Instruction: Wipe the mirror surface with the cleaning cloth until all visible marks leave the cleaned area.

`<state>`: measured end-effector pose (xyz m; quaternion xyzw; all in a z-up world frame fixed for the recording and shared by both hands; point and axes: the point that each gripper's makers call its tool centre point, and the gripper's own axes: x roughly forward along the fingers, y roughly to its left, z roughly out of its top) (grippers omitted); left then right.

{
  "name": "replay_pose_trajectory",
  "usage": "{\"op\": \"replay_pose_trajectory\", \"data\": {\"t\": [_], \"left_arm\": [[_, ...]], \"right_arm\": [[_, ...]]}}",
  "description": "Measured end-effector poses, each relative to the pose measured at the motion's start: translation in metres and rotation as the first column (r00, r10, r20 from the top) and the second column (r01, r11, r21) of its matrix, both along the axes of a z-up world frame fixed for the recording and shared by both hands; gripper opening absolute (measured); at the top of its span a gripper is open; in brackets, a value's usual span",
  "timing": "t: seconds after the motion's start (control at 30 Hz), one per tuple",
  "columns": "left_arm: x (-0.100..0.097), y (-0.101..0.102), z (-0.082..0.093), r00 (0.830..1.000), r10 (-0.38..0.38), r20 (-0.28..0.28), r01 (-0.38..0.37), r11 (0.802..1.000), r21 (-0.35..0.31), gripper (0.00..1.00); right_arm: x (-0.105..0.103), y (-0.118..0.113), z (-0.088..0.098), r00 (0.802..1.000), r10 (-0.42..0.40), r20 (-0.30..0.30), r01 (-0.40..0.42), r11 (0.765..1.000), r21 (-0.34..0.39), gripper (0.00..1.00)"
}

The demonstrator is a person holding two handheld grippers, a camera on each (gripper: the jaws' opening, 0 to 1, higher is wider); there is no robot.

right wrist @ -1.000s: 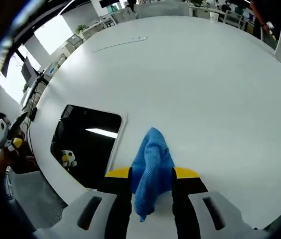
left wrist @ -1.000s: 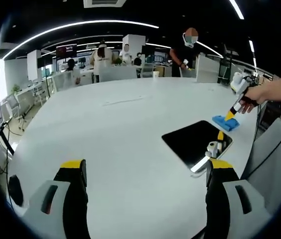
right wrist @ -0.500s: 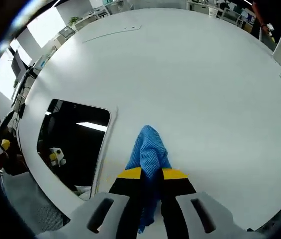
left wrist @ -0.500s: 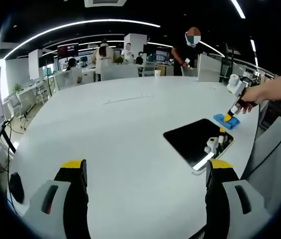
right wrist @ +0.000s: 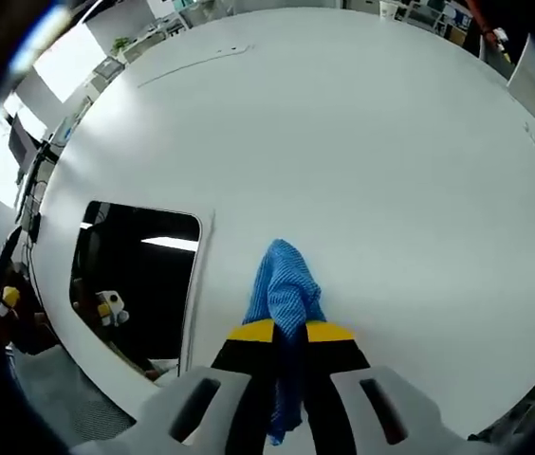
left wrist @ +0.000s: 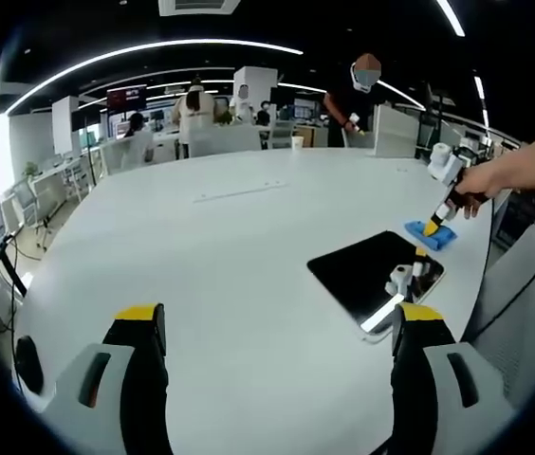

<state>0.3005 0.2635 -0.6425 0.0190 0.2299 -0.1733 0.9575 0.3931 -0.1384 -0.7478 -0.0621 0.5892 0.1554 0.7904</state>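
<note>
Blue cleaning cloth (right wrist: pixel 285 294) sits clenched in the right gripper (right wrist: pixel 289 334) jaws beside the mirror (right wrist: pixel 135 270), which lies flat near the white bench (right wrist: pixel 362 161) edge, ready for wiping, while the left gripper (left wrist: pixel 277 327) hangs back, jaws released.

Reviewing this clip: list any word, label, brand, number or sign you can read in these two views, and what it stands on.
None can be read.
The dark wall screen far behind the white round table: coloured marks, too small and blurred.
The blue cleaning cloth, the dark rectangular mirror and the right gripper carry no visible text.
</note>
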Motion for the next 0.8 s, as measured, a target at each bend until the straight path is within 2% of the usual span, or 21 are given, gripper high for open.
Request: {"op": "replay_pose_trajectory", "data": {"t": [0.13, 0.27, 0.33, 0.4, 0.43, 0.53, 0.6, 0.63, 0.8], "left_arm": [[-0.002, 0.001, 0.002, 1.0, -0.007, 0.004, 0.007, 1.0, 0.005, 0.99], [-0.006, 0.003, 0.003, 1.0, -0.007, 0.003, 0.007, 1.0, -0.001, 0.99], [-0.008, 0.003, 0.003, 1.0, -0.007, 0.002, 0.007, 1.0, -0.006, 0.99], [-0.009, 0.003, 0.005, 1.0, -0.003, 0.006, 0.003, 1.0, -0.024, 0.99], [-0.009, 0.002, 0.01, 1.0, 0.011, 0.024, -0.01, 0.998, -0.062, 0.99], [-0.01, 0.002, 0.011, 1.0, 0.011, 0.028, -0.009, 0.998, -0.067, 0.99], [-0.011, 0.002, 0.009, 1.0, 0.002, 0.026, 0.0, 0.998, -0.055, 0.99], [-0.011, 0.002, 0.009, 1.0, -0.003, 0.026, 0.005, 0.999, -0.048, 0.99], [-0.013, 0.001, 0.01, 1.0, -0.014, 0.028, 0.015, 0.999, -0.038, 0.99]], "right_arm": [[0.001, 0.004, 0.008, 1.0, -0.004, -0.002, 0.005, 1.0, 0.001, 0.02], [0.01, 0.012, 0.02, 1.0, 0.007, 0.01, -0.007, 1.0, 0.01, 0.02], [0.015, 0.02, 0.024, 1.0, -0.007, 0.008, 0.006, 0.999, 0.037, 0.02], [0.021, 0.028, 0.029, 1.0, -0.024, 0.017, 0.022, 0.998, 0.066, 0.02], [0.024, 0.032, 0.03, 1.0, -0.018, 0.024, 0.016, 0.997, 0.076, 0.02], [0.031, 0.04, 0.029, 1.0, -0.017, 0.02, 0.015, 0.997, 0.079, 0.02], [0.034, 0.048, 0.027, 1.0, -0.03, 0.006, 0.029, 0.994, 0.109, 0.02], [0.035, 0.051, 0.026, 0.999, -0.052, -0.007, 0.052, 0.993, 0.11, 0.02], [0.038, 0.065, 0.023, 0.999, -0.042, -0.02, 0.043, 0.994, 0.103, 0.02]]}}
